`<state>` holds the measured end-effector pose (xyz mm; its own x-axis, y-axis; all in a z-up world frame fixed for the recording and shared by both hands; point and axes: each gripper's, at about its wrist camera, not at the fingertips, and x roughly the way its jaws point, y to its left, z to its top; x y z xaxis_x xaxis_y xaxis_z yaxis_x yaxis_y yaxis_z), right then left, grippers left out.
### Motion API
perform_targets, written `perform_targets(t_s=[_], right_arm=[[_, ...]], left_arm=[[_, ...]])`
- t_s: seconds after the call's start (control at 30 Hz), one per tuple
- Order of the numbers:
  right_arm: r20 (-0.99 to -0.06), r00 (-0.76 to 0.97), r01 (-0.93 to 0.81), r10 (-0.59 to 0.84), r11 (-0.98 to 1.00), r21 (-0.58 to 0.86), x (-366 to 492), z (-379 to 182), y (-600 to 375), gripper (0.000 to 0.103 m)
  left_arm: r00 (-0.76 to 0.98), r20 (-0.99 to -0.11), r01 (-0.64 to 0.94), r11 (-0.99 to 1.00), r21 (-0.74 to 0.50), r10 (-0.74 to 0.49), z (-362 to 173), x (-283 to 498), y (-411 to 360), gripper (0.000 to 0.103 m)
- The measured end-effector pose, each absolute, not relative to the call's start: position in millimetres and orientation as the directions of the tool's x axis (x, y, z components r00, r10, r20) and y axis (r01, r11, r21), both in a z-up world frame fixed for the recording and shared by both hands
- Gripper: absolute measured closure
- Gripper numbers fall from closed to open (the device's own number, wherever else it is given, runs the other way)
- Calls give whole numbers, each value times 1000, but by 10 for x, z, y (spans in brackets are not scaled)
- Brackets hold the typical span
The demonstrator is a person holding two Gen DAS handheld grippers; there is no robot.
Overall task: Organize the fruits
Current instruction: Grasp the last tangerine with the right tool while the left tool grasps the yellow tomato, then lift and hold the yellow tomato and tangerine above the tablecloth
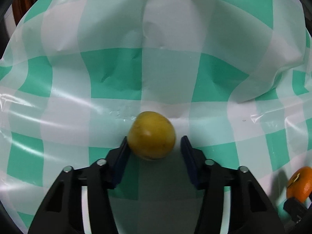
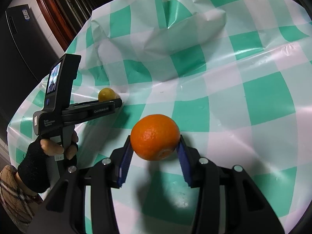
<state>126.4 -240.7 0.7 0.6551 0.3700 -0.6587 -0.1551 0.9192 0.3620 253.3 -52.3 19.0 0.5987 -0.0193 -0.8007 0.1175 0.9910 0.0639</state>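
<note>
Fruit positions: the yellow fruit sits lower centre in the left wrist view, between the blue pads of the left gripper; one pad touches its left side, a narrow gap shows at the other, so a firm grip cannot be confirmed. The orange sits centre in the right wrist view, clamped between both pads of the right gripper and raised above its shadow on the green-and-white checked tablecloth. A gloved hand holds the left tool at lower left.
</note>
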Motion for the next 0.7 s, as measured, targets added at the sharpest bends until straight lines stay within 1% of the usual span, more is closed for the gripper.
perform_targets(t_s=[0.13, 0.2, 0.23, 0.33, 0.53, 0.7], right_arm=[[-659, 653, -156, 373, 918, 365, 1265, 2, -2398, 58], [-658, 653, -155, 375, 916, 369, 1270, 0, -2397, 58], [-659, 652, -156, 376, 916, 369, 1272, -1, -2396, 58], [-659, 649, -157, 379, 915, 372, 1281, -8, -2397, 58], [-662, 644, -158, 384, 913, 376, 1294, -16, -2397, 58], [-676, 637, -148, 371, 919, 365, 1312, -16, -2390, 58]], left_arm=[[612, -790, 96, 995, 16, -46, 163, 2449, -474, 62], [625, -776, 84, 996, -35, -80, 194, 2320, -403, 62], [638, -763, 72, 995, -70, -101, 229, 2199, -338, 62], [668, -733, 62, 992, -113, -126, 320, 1774, -196, 62], [719, -685, 69, 993, -94, -115, 498, 644, 108, 62], [729, -681, -2, 996, -89, -60, 474, -103, 529, 62]])
